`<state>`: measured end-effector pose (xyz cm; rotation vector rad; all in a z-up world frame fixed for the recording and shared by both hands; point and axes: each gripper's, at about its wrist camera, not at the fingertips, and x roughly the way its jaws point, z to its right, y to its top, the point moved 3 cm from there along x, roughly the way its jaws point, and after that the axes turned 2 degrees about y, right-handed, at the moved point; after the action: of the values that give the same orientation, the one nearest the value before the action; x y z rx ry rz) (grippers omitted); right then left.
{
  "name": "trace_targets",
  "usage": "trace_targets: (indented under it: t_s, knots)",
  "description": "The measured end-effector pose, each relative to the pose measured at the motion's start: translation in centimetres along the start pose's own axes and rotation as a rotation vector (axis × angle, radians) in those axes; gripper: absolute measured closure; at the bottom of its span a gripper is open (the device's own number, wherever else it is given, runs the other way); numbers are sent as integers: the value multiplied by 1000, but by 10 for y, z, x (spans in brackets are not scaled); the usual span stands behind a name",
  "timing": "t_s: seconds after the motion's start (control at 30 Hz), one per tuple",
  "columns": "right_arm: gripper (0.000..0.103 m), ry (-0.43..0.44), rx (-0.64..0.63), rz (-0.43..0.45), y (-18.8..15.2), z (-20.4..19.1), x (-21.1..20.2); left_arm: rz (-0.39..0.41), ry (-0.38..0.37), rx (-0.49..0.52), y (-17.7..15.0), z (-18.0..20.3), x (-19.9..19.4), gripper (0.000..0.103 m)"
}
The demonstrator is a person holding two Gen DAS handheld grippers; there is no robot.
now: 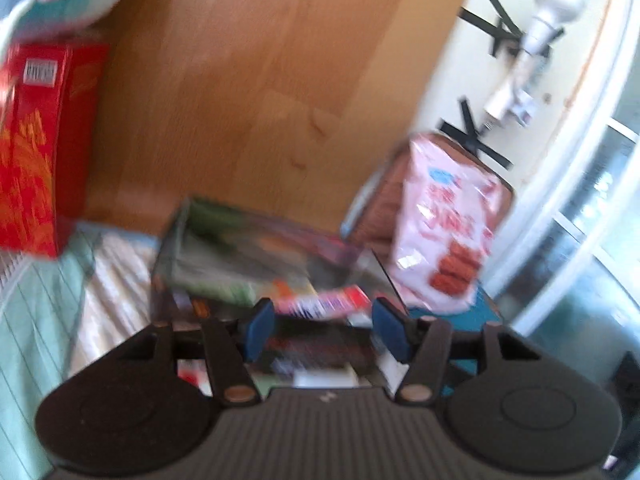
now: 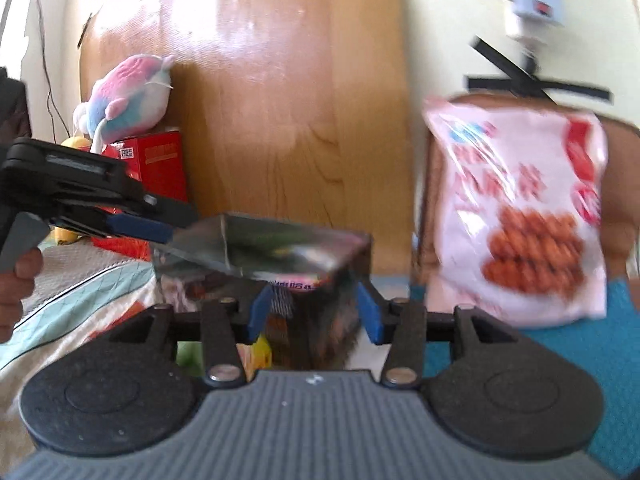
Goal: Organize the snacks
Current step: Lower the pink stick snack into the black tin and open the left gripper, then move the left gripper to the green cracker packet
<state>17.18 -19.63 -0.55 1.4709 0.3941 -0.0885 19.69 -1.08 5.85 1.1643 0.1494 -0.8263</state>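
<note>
My left gripper (image 1: 324, 330) and right gripper (image 2: 314, 314) both hover spread, holding nothing, above the clear box (image 2: 260, 252) of snacks on the bed. The pink snack bag (image 2: 520, 216) stands just beside it. Advice: centre 1 gripper squarely before pinching.

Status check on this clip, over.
Left gripper open, right gripper open, both empty. Clear snack box ahead, packets inside. Pink bag upright beside it.
</note>
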Motion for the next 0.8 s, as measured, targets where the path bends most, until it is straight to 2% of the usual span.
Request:
trace_targets:
  t_s: [0.07,0.13,0.2,0.27,0.47,0.57,0.63,0.73,0.8]
  knots:
    - [50,-4,25,-24,-15,4,-14,-55,-43,-12,-20,7,-1,47]
    - [47,30,57,-56,-31,4,-28,-109,-79,-12,-38,15,-1,47]
    - [28,81,68,-95,-45,1,-38,-169,-120,2,-58,26,2,47]
    - [23,88,46,-116,-56,-6,-45,-216,-132,21,-74,36,7,47]
    - [23,73,-29,-147,-68,-25,-50,-307,-149,21,-101,54,25,47]
    - [23,71,-84,-175,-73,-34,-47,-304,-123,58,-107,65,31,44]
    - [23,85,-106,-225,-76,-37,-41,-299,-118,45,-108,65,33,44]
    - [25,90,-107,-273,-77,-38,-32,-306,-120,37,-111,66,29,56]
    - [40,78,-98,-261,-78,-38,-34,-311,-121,33,-115,64,21,61]
